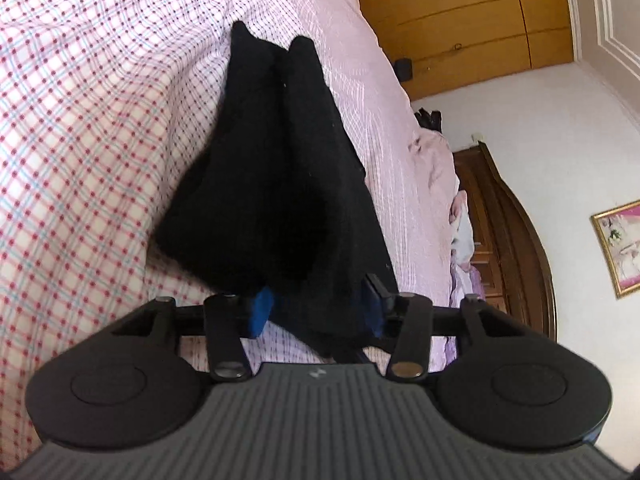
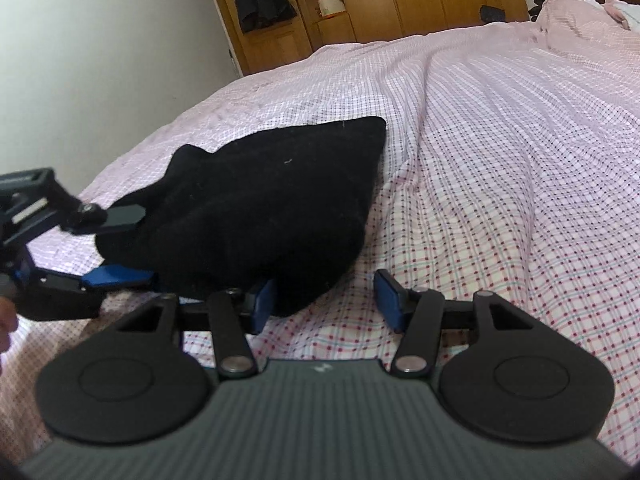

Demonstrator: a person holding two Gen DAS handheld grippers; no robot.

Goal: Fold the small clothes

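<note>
Left wrist view: the left gripper (image 1: 318, 306) has its blue pads (image 1: 262, 310) spread, with the near end of a black garment (image 1: 276, 184) bunched between them — whether the pads actually pinch the cloth I cannot tell. The garment runs away from the camera across a pink checked bedspread (image 1: 88, 128), ending in two pointed tips at the far end. Beyond the bed's right edge stand a wooden wardrobe (image 1: 460, 12), a dark wooden headboard (image 1: 508, 232) and a framed picture (image 1: 618, 248) on the white wall. Right wrist view: the right gripper (image 2: 326, 302) is spread wide, holding nothing; its left pad (image 2: 264, 304) sits against the near corner of the black garment (image 2: 256, 208), the right pad over bare bedspread (image 2: 500, 200). The garment lies in a mound left of centre. At the far left the left gripper (image 2: 120, 244) straddles the garment's left end — one finger above, the blue one below. A wardrobe (image 2: 360, 4) stands behind.
</note>
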